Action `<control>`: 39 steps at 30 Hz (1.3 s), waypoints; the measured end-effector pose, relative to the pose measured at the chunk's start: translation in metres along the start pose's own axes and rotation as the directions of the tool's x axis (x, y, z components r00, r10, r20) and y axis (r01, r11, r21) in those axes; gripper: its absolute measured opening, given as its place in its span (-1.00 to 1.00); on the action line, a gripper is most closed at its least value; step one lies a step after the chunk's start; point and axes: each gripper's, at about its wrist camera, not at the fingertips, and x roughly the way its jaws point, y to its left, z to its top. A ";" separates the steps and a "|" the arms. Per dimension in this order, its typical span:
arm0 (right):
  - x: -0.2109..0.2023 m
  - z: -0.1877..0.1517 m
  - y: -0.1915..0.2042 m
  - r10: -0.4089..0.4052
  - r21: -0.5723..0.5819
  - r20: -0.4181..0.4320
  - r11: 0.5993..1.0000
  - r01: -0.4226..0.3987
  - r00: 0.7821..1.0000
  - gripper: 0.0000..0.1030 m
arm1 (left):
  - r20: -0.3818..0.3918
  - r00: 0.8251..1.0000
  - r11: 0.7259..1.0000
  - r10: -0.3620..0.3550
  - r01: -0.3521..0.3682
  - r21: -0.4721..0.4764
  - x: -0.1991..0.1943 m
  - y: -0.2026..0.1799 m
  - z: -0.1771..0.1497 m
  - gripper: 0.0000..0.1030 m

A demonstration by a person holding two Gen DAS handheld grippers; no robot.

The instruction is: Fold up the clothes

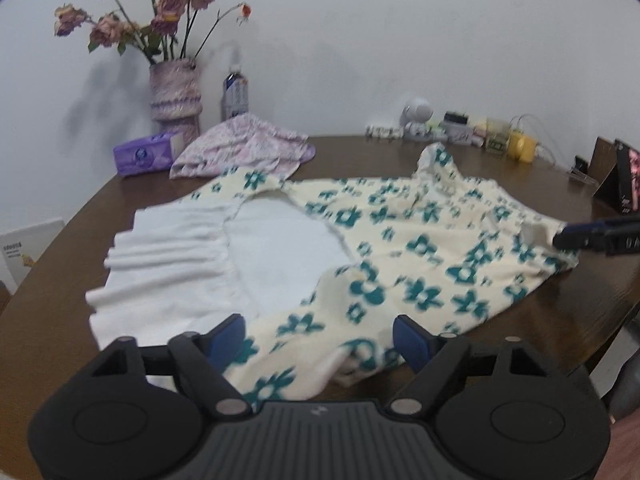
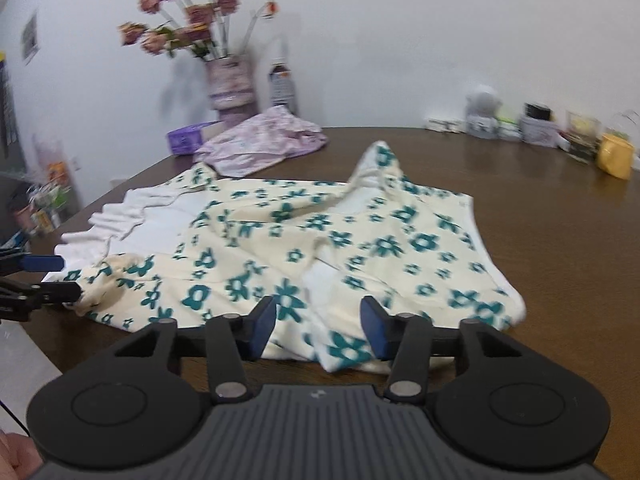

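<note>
A cream garment with teal flowers (image 1: pixel 404 240) and a white ruffled part (image 1: pixel 172 256) lies spread and rumpled on the brown table (image 1: pixel 72 308). My left gripper (image 1: pixel 320 338) stands open over its near hem, with cloth lying between the blue pads. At the right edge of the left wrist view, my right gripper (image 1: pixel 588 234) touches the garment's side. In the right wrist view the garment (image 2: pixel 352 240) lies ahead, and my right gripper (image 2: pixel 319 330) is open with a fold of cloth between its fingers. The left gripper (image 2: pixel 48 278) shows at the far left, by the cloth's corner.
A folded pink floral garment (image 1: pixel 244 148) lies at the back, next to a purple tissue pack (image 1: pixel 146 154), a vase of dried roses (image 1: pixel 174 96) and a bottle (image 1: pixel 235 94). Small items and a yellow cup (image 1: pixel 520 146) line the wall. A dark box (image 1: pixel 618 178) stands at right.
</note>
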 end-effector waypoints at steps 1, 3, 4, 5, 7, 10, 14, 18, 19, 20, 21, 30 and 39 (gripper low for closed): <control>0.003 0.002 0.003 0.005 -0.014 0.004 1.000 -0.005 1.000 -0.30 | -0.010 1.000 1.000 0.006 -0.006 -0.001 0.002 0.003 -0.001 0.32; 0.008 0.007 0.009 0.039 -0.042 0.002 0.998 -0.038 0.999 -0.48 | -0.029 1.000 1.000 -0.006 0.006 -0.002 0.006 0.007 -0.004 0.18; 0.013 0.010 0.012 0.050 -0.056 -0.020 0.997 -0.051 0.999 -0.50 | -0.038 0.999 1.000 -0.017 0.017 0.003 0.009 0.009 -0.005 0.15; 0.019 0.014 0.015 0.060 -0.070 -0.042 0.996 -0.063 0.997 -0.50 | -0.044 0.999 1.000 -0.026 0.027 0.013 0.010 0.010 -0.005 0.10; 0.034 0.016 0.012 0.045 -0.063 -0.107 0.997 -0.052 0.993 -0.49 | -0.059 0.998 0.999 -0.021 0.023 0.036 0.011 0.014 -0.004 -0.09; 0.049 0.018 0.003 0.060 -0.031 -0.191 0.997 -0.067 0.980 -0.46 | -0.086 0.996 0.999 -0.009 0.013 0.040 0.010 0.023 -0.001 -0.19; 0.053 0.020 -0.007 0.113 0.013 -0.239 0.993 -0.113 0.964 -0.47 | -0.033 0.998 0.999 -0.045 0.046 0.026 -0.004 0.026 0.017 0.04; 0.052 0.023 -0.012 0.162 0.029 -0.253 0.987 -0.160 0.954 -0.86 | -0.017 0.993 0.989 -0.115 0.116 0.089 0.000 0.009 0.037 0.45; 0.051 0.025 -0.012 0.169 0.031 -0.253 0.985 -0.167 0.953 -0.89 | -0.036 0.991 0.985 -0.129 0.132 0.109 0.006 0.004 0.039 0.45; 0.051 0.026 -0.013 0.177 0.033 -0.252 0.984 -0.174 0.951 -0.91 | -0.061 0.988 0.981 -0.139 0.146 0.127 0.013 -0.001 0.040 0.45; 0.050 0.028 -0.014 0.184 0.035 -0.252 0.983 -0.181 0.950 -0.91 | -0.087 0.986 0.977 -0.142 0.154 0.146 0.020 -0.006 0.040 0.43; 0.029 0.051 -0.030 0.310 0.127 -0.215 0.949 -0.289 0.926 -0.94 | -0.176 0.973 0.948 -0.149 0.191 0.255 0.012 -0.003 0.033 -0.88; 0.058 0.029 -0.013 0.205 -0.003 -0.318 0.976 -0.217 0.926 -0.56 | -0.202 0.975 0.969 -0.090 0.132 0.206 0.028 0.012 0.022 0.24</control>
